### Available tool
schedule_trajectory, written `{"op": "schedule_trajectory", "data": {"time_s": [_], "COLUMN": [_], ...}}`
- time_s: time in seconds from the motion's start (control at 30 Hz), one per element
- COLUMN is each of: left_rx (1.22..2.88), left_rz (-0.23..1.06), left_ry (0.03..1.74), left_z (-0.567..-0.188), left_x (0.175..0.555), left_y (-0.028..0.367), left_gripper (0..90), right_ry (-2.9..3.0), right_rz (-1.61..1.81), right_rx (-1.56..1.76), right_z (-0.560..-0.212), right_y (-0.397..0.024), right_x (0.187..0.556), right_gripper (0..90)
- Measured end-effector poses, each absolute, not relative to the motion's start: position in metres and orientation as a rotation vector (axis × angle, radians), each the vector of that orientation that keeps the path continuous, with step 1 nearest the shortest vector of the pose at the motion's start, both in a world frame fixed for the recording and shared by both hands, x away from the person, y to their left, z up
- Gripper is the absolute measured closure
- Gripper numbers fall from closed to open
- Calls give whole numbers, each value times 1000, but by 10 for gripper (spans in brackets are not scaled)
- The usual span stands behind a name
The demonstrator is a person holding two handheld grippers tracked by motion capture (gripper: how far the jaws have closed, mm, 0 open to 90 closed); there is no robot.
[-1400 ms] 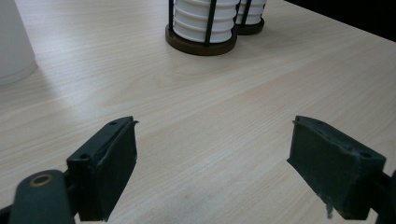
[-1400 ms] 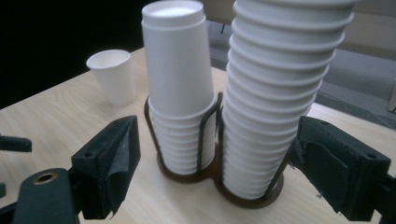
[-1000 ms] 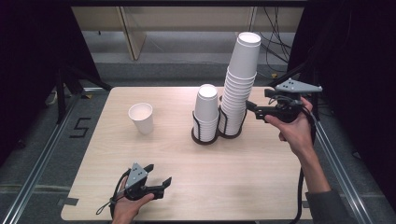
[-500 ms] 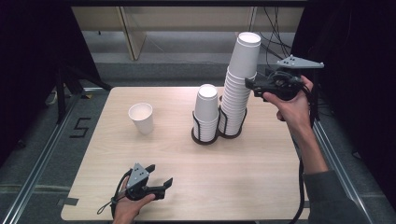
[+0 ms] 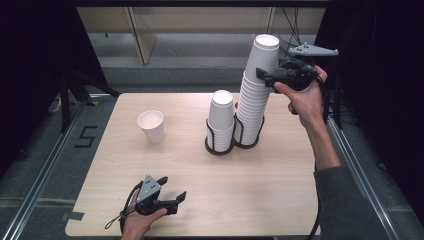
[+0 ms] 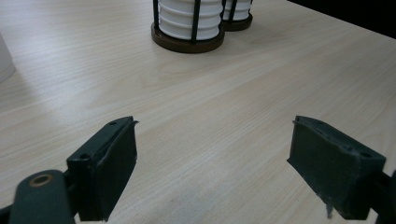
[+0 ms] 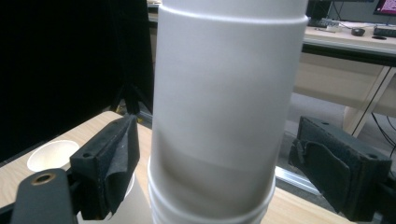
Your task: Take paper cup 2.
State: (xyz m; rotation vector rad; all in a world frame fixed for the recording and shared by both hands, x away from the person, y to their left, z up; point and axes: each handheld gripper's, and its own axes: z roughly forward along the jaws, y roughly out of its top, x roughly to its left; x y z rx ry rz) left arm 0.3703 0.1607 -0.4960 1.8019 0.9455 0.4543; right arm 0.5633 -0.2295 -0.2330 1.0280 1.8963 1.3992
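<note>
A tall stack of white paper cups (image 5: pixel 256 95) and a short stack (image 5: pixel 221 114) stand in black wire holders (image 5: pixel 219 147) on the wooden table (image 5: pixel 280 190). My right gripper (image 5: pixel 262 75) is raised beside the tall stack near its top. In the right gripper view my right gripper (image 7: pixel 217 135) is open, with the top cup (image 7: pixel 224 102) between its pads and a gap on each side. My left gripper (image 5: pixel 172 188) lies low at the table's near edge. In the left gripper view my left gripper (image 6: pixel 215 135) is open over bare wood.
A single upright white cup (image 5: pixel 151 126) stands alone at the table's left, also the cup (image 7: pixel 46 156) low in the right gripper view. The holder base (image 6: pixel 187 43) lies ahead of the left jaws. Dark curtains flank the table; metal rails run along both sides.
My right gripper has risen along the tall stack from near the holder to the top cups. The left hand has stayed put.
</note>
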Motion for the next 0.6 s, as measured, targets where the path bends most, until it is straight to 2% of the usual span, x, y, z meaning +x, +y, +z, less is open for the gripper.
{"op": "schedule_trajectory", "data": {"time_s": [0.6], "left_rx": [1786], "left_rz": [445], "left_ry": [938], "left_z": [-495], "left_x": [369], "left_y": [161], "left_gripper": [147], "right_ry": [1899], "right_rz": [1369], "right_rx": [1073], "right_z": [-230], "right_y": [-209], "right_x": [594], "right_gripper": [161]}}
